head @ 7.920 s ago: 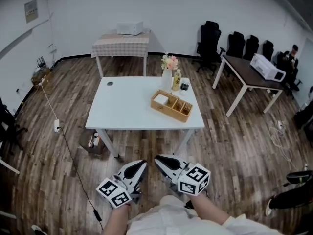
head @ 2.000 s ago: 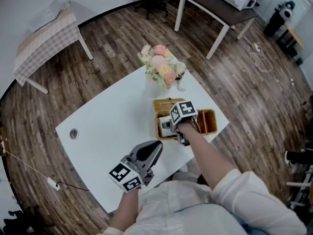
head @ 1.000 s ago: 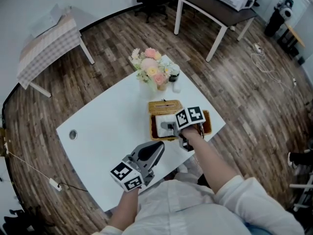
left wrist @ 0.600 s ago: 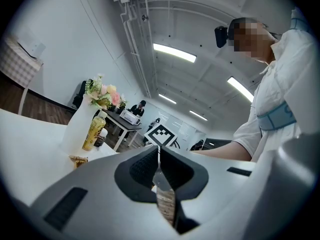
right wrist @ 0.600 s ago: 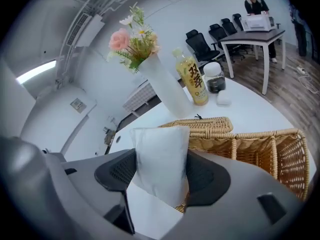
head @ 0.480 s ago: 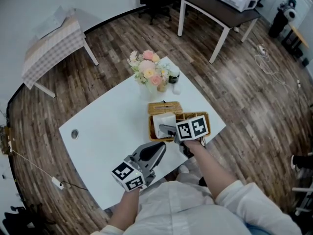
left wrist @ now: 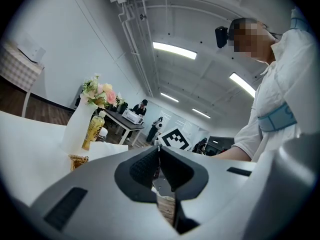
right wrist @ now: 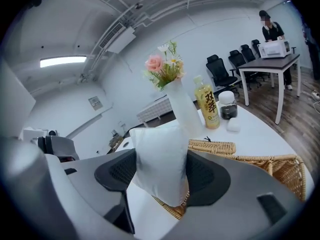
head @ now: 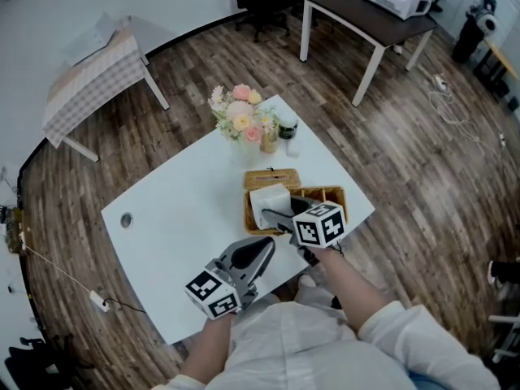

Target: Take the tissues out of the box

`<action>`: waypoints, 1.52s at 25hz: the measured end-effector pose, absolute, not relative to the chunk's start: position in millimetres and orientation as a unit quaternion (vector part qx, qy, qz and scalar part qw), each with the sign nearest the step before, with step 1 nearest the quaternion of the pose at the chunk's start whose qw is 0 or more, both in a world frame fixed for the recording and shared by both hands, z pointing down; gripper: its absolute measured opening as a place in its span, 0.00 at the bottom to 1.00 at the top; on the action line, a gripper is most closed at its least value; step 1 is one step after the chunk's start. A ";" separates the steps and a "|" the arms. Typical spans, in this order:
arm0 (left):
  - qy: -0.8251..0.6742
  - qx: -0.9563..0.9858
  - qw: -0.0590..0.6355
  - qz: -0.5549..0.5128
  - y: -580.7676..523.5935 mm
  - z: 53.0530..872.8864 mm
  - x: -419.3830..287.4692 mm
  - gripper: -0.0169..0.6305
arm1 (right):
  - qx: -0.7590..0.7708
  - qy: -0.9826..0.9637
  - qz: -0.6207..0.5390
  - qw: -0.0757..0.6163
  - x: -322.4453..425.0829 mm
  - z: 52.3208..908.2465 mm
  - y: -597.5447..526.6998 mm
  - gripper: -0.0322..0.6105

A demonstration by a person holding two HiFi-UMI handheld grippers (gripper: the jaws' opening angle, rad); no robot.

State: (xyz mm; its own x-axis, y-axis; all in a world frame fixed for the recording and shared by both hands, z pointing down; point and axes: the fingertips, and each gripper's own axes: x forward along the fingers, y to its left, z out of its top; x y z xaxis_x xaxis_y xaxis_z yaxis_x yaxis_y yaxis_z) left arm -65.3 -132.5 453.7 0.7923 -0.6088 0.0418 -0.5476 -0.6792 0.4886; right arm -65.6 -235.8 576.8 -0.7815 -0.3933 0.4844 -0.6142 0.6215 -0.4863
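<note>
Right tool [right wrist: 161,175] clamps tissue pack [right wrist: 160,156] over box [right wrist: 260,165].

The soft white pack of tissues [right wrist: 160,159] stands upright, pinched between the fingers [right wrist: 207,176] of the right gripper [head: 280,218], over the woven box [right wrist: 270,166].

right claw [head: 275,218]: risen, rolled | tissue pack [head: 269,198]: lifted higher over wicker basket [head: 331,192] than a second ago

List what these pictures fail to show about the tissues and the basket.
- Whether more tissues remain in the wicker basket: in the head view, the tissue pack and right gripper cover that compartment; in the right gripper view, the gripper's own body blocks it.
- The round spot on the table: in the head view, too small to identify.
</note>
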 end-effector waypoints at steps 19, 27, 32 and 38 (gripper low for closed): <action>-0.333 0.912 0.230 -0.061 -128.6 445.1 -45.2 0.03 | 0.269 -0.939 0.197 0.078 -55.3 482.4 -233.0 0.53; -0.344 0.911 0.222 -0.058 -124.7 438.4 -42.3 0.03 | 0.272 -0.954 0.117 0.042 -47.8 432.5 -222.1 0.53; -0.347 0.911 0.216 -0.058 -126.7 435.7 -40.5 0.03 | 0.267 -0.959 0.092 0.026 -45.8 412.0 -216.2 0.53; -0.347 0.912 0.213 -0.059 -128.6 434.1 -38.0 0.03 | 0.264 -0.961 0.079 0.009 -40.4 396.4 -211.2 0.53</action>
State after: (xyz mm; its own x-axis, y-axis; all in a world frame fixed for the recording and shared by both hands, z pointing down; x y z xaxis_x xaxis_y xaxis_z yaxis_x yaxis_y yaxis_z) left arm -38.0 -128.6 434.1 0.7526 -0.6572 0.0407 -0.6074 -0.6691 0.4283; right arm -40.4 -211.2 396.4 -0.8607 -0.5058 0.0582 -0.5085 0.8483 -0.1477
